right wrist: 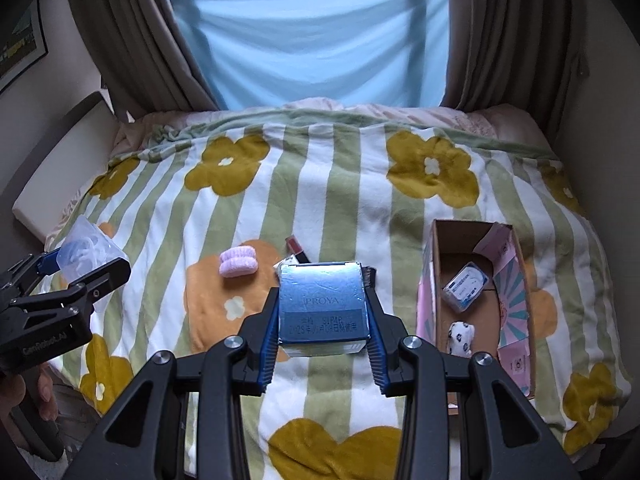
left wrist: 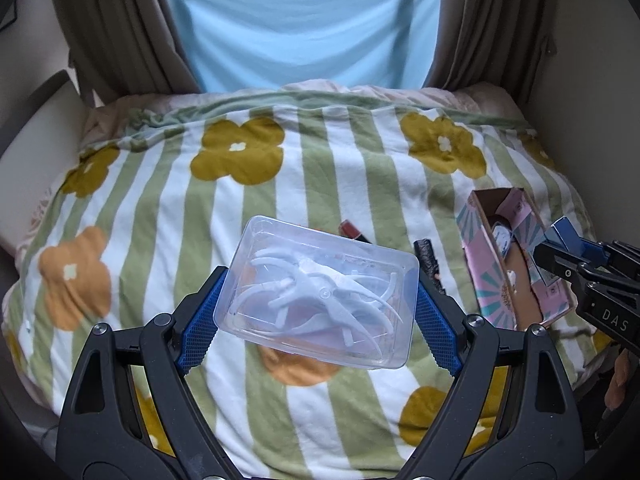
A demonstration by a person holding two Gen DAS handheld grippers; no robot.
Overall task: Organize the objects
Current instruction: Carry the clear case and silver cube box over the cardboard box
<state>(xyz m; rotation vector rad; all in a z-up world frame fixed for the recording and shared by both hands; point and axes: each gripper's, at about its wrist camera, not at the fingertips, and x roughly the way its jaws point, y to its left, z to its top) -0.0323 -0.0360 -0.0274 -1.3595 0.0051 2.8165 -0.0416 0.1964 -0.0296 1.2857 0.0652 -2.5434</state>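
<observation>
**Two wrist fisheyes, side by side over the bed**

Each camera sits just behind its own gripper, looking forward and slightly down across the striped flower blanket toward the blue curtain at the top of the frame. The left wrist view has the right gripper entering at its right edge; the right wrist view has the left gripper at its left edge (so they face the same way). Both share the open cardboard box and the lipstick, at close range.
</observation>
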